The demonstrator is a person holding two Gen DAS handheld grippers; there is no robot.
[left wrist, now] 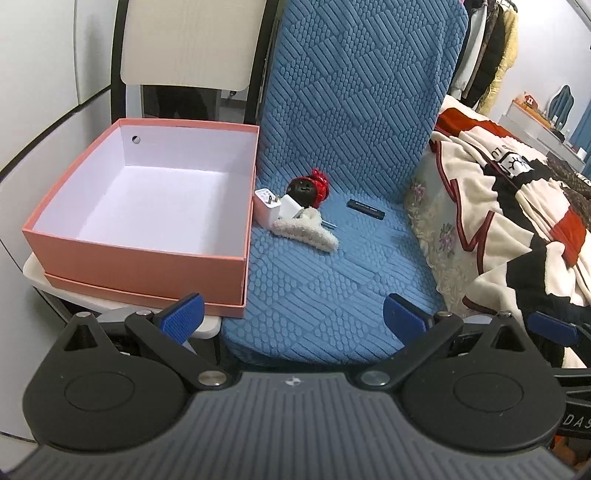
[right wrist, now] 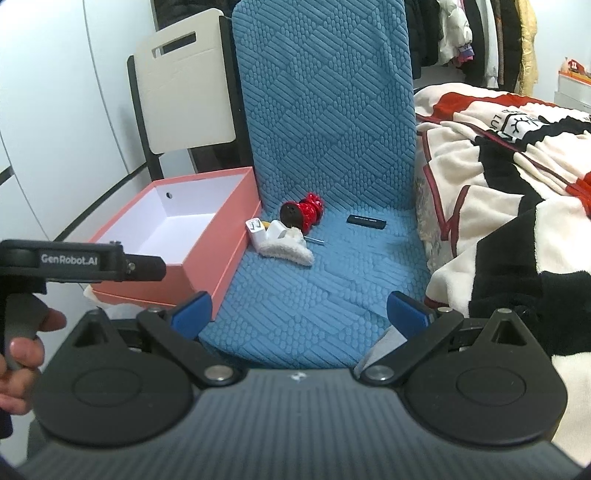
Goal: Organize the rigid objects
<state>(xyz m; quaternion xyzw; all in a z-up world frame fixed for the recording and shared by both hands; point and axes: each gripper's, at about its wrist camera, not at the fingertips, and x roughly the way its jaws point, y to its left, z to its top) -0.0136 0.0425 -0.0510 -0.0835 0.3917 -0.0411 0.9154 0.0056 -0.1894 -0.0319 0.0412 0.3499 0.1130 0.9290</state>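
Observation:
On the blue chair seat (left wrist: 325,280) (right wrist: 314,295) lie two white charger plugs (left wrist: 266,206) (right wrist: 256,230), a black and red spool (left wrist: 308,188) (right wrist: 301,214), a fluffy white hair clip (left wrist: 308,230) (right wrist: 290,251) and a slim black stick (left wrist: 365,209) (right wrist: 366,220). An empty pink box (left wrist: 147,206) (right wrist: 177,236) stands left of the seat. My left gripper (left wrist: 293,317) is open and empty, low before the seat's front edge. My right gripper (right wrist: 299,314) is open and empty, also before the seat. The left gripper's body shows in the right wrist view (right wrist: 85,260).
A white chair (left wrist: 184,44) (right wrist: 184,85) stands behind the box. A bed with a patterned blanket (left wrist: 517,206) (right wrist: 517,177) borders the seat on the right. White cabinet doors (left wrist: 44,74) are on the left. Clothes hang at the back right (right wrist: 480,33).

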